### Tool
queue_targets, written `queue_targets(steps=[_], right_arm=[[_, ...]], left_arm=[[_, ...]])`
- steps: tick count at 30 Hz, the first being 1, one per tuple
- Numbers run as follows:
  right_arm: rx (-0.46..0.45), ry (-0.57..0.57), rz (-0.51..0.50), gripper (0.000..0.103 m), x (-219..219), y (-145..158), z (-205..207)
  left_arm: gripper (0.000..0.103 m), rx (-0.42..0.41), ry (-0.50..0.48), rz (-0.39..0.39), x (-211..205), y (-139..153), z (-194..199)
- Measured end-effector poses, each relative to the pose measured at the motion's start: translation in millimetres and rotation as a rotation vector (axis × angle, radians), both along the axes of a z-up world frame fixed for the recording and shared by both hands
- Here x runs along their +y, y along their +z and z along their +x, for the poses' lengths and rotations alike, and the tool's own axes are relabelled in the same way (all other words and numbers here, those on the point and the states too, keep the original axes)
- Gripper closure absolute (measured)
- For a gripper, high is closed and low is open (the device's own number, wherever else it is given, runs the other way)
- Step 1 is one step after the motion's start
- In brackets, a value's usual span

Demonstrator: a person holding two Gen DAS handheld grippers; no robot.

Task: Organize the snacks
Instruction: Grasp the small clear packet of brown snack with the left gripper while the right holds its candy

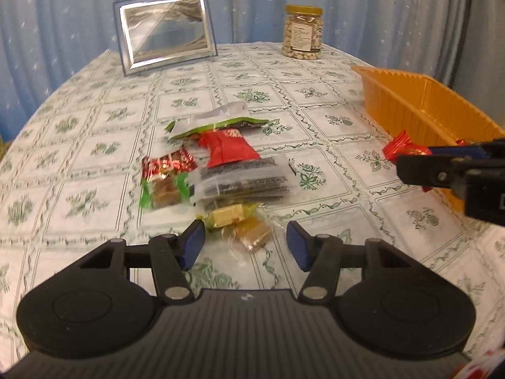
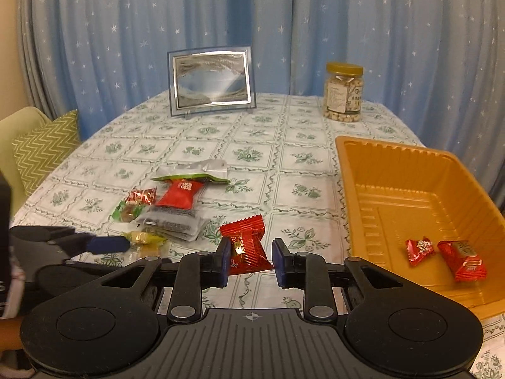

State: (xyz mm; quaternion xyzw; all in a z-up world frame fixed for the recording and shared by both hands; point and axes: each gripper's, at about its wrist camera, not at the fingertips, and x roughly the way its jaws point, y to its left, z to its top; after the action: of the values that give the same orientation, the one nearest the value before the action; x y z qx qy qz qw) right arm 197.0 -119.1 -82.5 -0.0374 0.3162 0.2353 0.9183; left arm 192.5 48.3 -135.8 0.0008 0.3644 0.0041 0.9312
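Two grippers work over a table covered by a green-flowered tablecloth (image 2: 252, 164), and every place below is given relative to the orange tray (image 2: 363, 170) at its right side. Far left of the tray, off the table, a zigzag cushion (image 2: 44, 145) rests on a pale seat. Nearer the tray, the left gripper (image 1: 245, 246) hangs with its blue pads spread wide and nothing between them, just above the near edge of the snack pile (image 1: 217, 170). That pile sits on the cloth well left of the tray: a red-and-green foil candy (image 1: 167, 162), a green-ended caramel (image 1: 164, 194), a large red pouch (image 1: 228, 148) lying on a green-edged packet (image 1: 217, 124), a stack of clear black-printed sachets (image 1: 243, 180), and two yellow wrapped sweets (image 1: 227, 214) closest to the left gripper's pads. Behind the pile, further from the camera than the tray, a silver picture frame (image 2: 210, 82) stands upright. Between the pile and the tray, the right gripper (image 2: 249, 260) has a red snack packet (image 2: 247, 246) between its fingers above the cloth; the left pad touches it, while a slight gap shows at the right pad, so I cannot tell how firm the hold is. Beyond the tray's far left corner stands a jar of nuts (image 2: 344, 94) with a yellow lid. Inside the tray, near its front right, lie two red candies (image 2: 419, 249) side by side.
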Motion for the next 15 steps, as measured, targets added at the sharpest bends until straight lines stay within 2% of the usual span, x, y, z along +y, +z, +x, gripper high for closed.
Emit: queue_targets(steps=[2, 4, 8, 15], right_arm=[[0.008, -0.007, 0.006, 0.075, -3, -1, 0], [0.012, -0.017, 0.011, 0.075, -6, -1, 0], [0.015, -0.025, 0.021, 0.075, -9, 0, -4], [0.02, -0.04, 0.035, 0.075, -16, 4, -10]], left_arm=[[0.054, 0.004, -0.004, -0.002, -1, 0, 2], [0.061, 0.009, -0.011, -0.002, -2, 1, 0], [0.081, 0.015, -0.019, -0.005, -8, 3, -6], [0.084, 0.037, -0.018, 0.01, -15, 7, -26]])
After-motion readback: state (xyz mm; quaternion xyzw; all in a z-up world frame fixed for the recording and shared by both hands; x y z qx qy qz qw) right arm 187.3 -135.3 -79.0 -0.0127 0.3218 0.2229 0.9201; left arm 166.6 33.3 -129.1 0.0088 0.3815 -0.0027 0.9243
